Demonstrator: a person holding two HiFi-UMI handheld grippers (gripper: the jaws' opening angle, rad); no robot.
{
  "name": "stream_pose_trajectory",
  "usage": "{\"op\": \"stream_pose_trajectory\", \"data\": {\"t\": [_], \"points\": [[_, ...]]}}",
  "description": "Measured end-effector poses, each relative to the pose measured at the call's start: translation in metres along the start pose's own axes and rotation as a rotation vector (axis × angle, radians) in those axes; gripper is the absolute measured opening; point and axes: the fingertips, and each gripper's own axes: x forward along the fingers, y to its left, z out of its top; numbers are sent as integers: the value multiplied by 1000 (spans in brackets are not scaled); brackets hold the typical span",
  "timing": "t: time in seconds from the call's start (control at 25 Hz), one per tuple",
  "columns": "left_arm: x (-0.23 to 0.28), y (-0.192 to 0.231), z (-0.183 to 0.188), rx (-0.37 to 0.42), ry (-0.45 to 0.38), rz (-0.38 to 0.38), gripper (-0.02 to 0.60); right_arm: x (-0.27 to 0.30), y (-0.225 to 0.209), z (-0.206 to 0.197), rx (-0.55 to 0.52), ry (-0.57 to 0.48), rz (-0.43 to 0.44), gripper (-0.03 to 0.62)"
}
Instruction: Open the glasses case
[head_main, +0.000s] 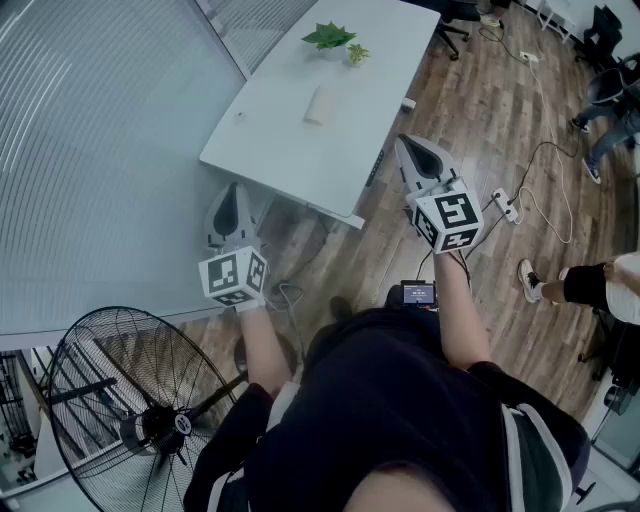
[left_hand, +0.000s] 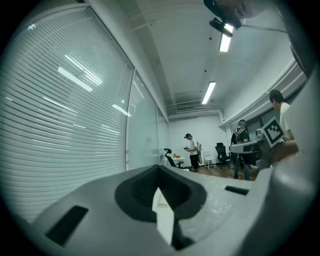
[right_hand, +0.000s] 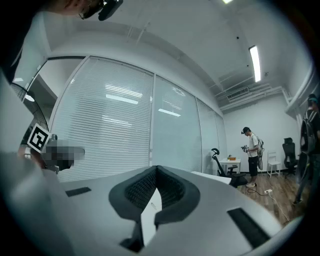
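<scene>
A pale oblong glasses case (head_main: 320, 103) lies shut on the white table (head_main: 290, 150), far ahead of both grippers. My left gripper (head_main: 234, 196) is held level near the table's near corner, short of the edge, its jaws together with nothing between them. My right gripper (head_main: 408, 148) hovers beside the table's right edge, also shut and empty. In the left gripper view the left gripper (left_hand: 159, 170) points along a glass wall with blinds. In the right gripper view the right gripper (right_hand: 156, 170) faces the same way. The case is in neither gripper view.
A green plant (head_main: 330, 37) and a small pot (head_main: 357, 54) stand at the table's far end. A large floor fan (head_main: 130, 400) stands at my left. A power strip (head_main: 505, 205) with cables lies on the wooden floor, and a seated person's leg (head_main: 575, 283) is at the right.
</scene>
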Motion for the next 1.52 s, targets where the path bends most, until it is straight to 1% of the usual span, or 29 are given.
{"op": "stream_pose_trajectory", "data": {"t": [0.36, 0.52, 0.64, 0.72, 0.92, 1.08, 1.16, 1.28, 1.4, 1.52], "points": [[-1, -14, -1, 1, 3, 11, -2, -2, -10, 1, -8, 0, 9, 14], [-2, -16, -1, 5, 7, 17, -2, -4, -10, 0, 14, -6, 24, 14], [-1, -23, 0, 5, 10, 18, -2, -8, -13, -1, -1, -15, 23, 14], [-1, -28, 0, 6, 18, 31, -2, -14, -14, -3, 3, -19, 28, 14], [7, -41, 5, 14, 29, 80, -2, -30, -29, -10, 40, -37, 43, 14], [17, -61, 15, 47, 24, 83, -2, -42, -57, -18, 82, -57, 28, 14], [24, -69, 12, 55, 32, 77, -2, -39, -72, -25, 94, -48, 12, 14], [32, -69, 0, 55, 61, 73, -2, -29, -79, -36, 113, -28, 8, 14], [46, -61, -9, 43, 70, 73, -2, -13, -78, -41, 100, -12, 21, 14], [71, -46, -17, 39, 65, 60, -2, 16, -75, -45, 74, 5, 28, 14]]}}
